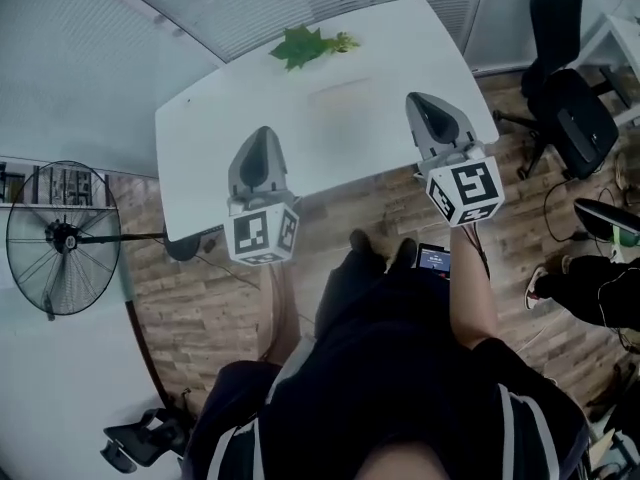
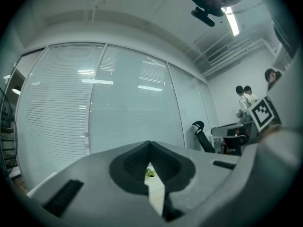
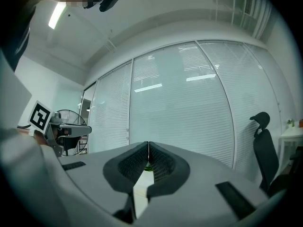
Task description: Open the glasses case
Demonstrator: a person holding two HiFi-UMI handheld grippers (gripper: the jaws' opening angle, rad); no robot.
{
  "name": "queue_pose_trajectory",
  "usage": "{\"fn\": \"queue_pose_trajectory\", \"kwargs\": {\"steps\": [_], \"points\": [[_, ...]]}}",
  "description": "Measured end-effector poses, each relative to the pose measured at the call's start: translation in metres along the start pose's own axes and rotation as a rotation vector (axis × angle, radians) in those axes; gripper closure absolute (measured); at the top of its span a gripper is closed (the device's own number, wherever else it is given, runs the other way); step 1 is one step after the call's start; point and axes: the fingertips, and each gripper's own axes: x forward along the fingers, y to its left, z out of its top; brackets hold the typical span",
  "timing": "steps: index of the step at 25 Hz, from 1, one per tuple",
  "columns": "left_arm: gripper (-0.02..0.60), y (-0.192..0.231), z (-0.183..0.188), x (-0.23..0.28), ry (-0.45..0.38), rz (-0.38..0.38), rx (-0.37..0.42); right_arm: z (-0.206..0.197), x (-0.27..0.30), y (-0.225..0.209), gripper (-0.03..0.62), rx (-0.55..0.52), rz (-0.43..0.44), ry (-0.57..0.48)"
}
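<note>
**Glasses case barely legible on the surface, both jaws clenched and empty**

The glasses case is not plainly visible. A faint pale oblong (image 1: 340, 90) near the far edge of the surface (image 1: 220, 138), just beside a green leafy sprig (image 1: 305, 45), may be it. Such a case is probably light, stiff-shelled and smooth, so it would likely slide under a push. One pair of jaws should pin the base while the other lifts the lid at the seam opposite the hinge. The left gripper (image 1: 263, 133) and right gripper (image 1: 413, 98) hover level over the near edge, well apart and pointing toward the far edge. Both have their jaws pressed together on nothing.
</note>
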Motion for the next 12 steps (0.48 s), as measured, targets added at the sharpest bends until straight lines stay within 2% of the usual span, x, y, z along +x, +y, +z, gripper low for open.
{"fn": "queue_pose_trajectory", "kwargs": {"steps": [5, 12], "points": [[0.581, 0.016, -0.017, 0.022, 0.008, -0.024, -0.044, -0.014, 0.026, -0.010, 0.579, -0.004, -0.052, 0.024], [0.581, 0.063, -0.019, 0.074, -0.032, -0.039, -0.036, -0.011, 0.097, -0.012, 0.579, -0.043, -0.074, 0.042]]}}
